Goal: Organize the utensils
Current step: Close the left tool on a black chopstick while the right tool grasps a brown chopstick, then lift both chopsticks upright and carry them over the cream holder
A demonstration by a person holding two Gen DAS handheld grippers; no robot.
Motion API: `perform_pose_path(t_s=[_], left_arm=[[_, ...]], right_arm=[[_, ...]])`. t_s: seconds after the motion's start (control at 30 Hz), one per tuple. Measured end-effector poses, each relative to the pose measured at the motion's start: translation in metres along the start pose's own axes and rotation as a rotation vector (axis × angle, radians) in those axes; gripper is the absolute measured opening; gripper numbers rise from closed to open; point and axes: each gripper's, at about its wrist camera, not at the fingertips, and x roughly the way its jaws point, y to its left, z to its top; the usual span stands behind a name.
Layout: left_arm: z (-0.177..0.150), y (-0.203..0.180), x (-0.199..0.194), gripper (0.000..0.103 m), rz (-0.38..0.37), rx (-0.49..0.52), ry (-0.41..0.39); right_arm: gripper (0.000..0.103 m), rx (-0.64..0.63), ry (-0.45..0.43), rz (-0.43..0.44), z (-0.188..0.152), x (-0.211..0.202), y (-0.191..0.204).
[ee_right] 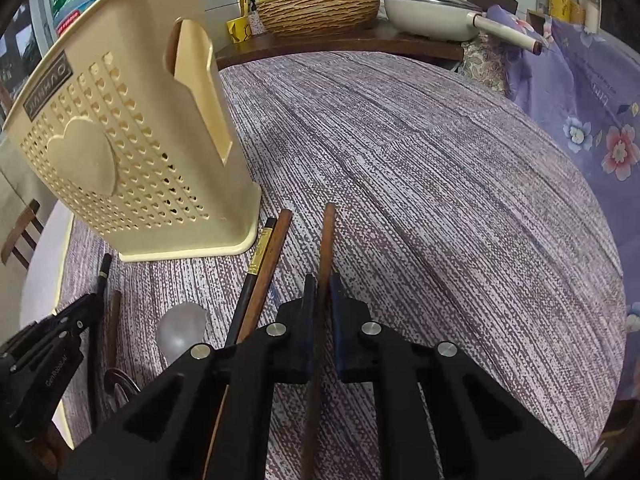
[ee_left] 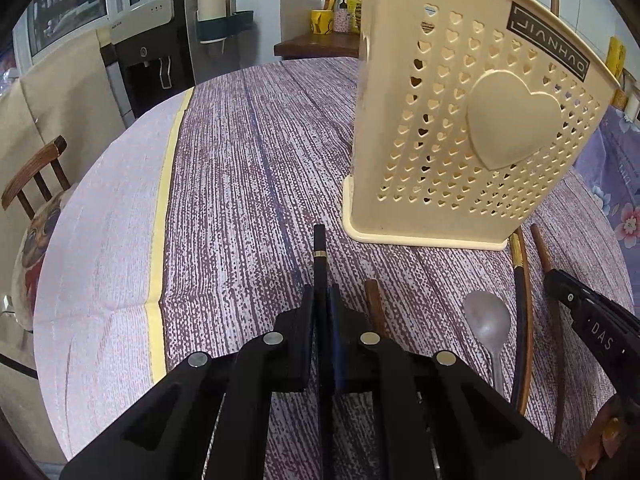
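A cream perforated utensil holder (ee_left: 472,128) stands on the table; it also shows in the right wrist view (ee_right: 120,144). My left gripper (ee_left: 322,300) is shut on a black chopstick (ee_left: 319,248) with a gold band. My right gripper (ee_right: 321,292) is shut on a brown wooden chopstick (ee_right: 327,236). On the cloth between the grippers lie a metal spoon (ee_left: 488,324), a black chopstick (ee_right: 256,264), a brown chopstick (ee_right: 274,248) and another brown one (ee_left: 374,304). The spoon also shows in the right wrist view (ee_right: 180,332).
The table wears a purple striped cloth (ee_left: 240,168). A wooden chair (ee_left: 36,176) stands at the left. Behind the table a shelf holds a woven basket (ee_right: 320,4), a pan (ee_right: 436,16) and a yellow mug (ee_left: 322,22). Floral fabric (ee_right: 580,120) hangs at the right.
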Motion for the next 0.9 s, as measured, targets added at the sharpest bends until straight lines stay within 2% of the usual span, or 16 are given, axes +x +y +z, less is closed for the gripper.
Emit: perform_pose_path(t_s=[0.1, 0.43, 0.67, 0.9], left_arm=[[0.001, 0.002, 0.000, 0.008, -0.009, -0.006, 0.001], [0.004, 0.013, -0.024, 0.008, -0.065, -0.047, -0.062], [0.004, 0.018, -0.062, 0.008, -0.130, -0.058, -0.151], [0.004, 0.020, -0.109, 0.008, -0.185, -0.036, -0.259]], right_arm=[[0.008, 0.018, 0.000, 0.021, 0.001, 0.001, -0.004], [0.008, 0.101, -0.034, 0.202, 0.008, -0.015, -0.026], [0.007, 0.057, -0.144, 0.361, 0.010, -0.057, -0.030], [0.007, -0.063, -0.275, 0.451, 0.009, -0.123, -0.027]])
